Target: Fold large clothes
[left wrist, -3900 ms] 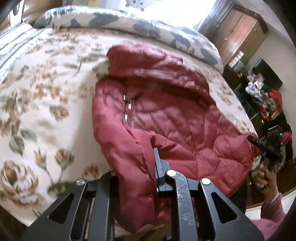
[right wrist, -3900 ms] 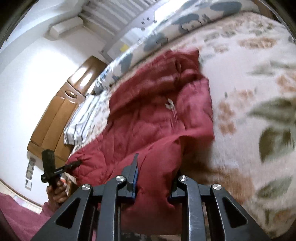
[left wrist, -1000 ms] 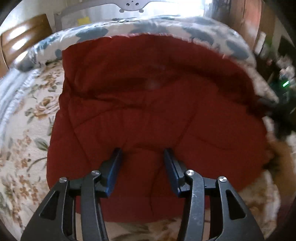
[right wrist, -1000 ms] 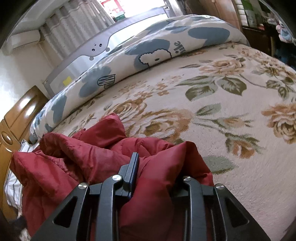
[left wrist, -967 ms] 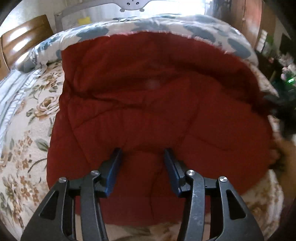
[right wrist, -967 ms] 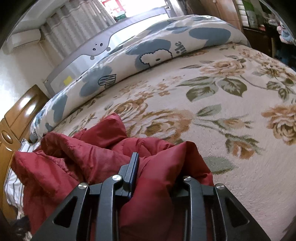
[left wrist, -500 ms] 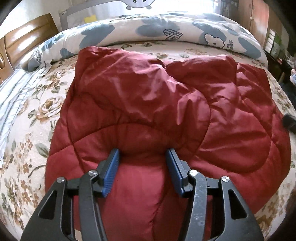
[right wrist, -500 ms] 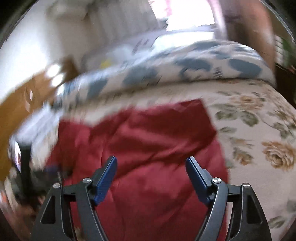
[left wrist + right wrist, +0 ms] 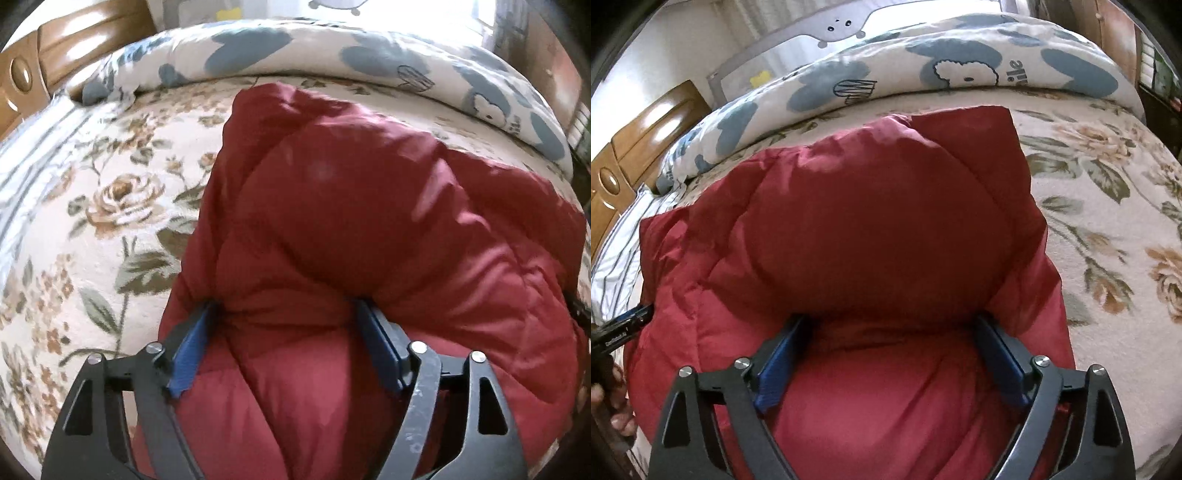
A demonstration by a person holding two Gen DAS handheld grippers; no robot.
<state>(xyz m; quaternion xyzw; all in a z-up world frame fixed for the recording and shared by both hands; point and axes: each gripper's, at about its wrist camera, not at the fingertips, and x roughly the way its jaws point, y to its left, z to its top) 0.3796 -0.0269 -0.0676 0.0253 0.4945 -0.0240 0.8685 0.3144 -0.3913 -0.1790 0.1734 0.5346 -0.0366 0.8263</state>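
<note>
A: Where is the jacket (image 9: 369, 229)?

B: Folded on the bed (image 9: 110, 206) — my left gripper (image 9: 284, 332) and right gripper (image 9: 890, 343) straddle its near edge, jaws spreading, padding bulging between them, grip released.

A: The risk?

B: I judge the puffy fold may spring open — trapped air would lift it.

Left tongs (image 9: 282, 325) and right tongs (image 9: 892, 339), both tilted downward, jaws opening.
</note>
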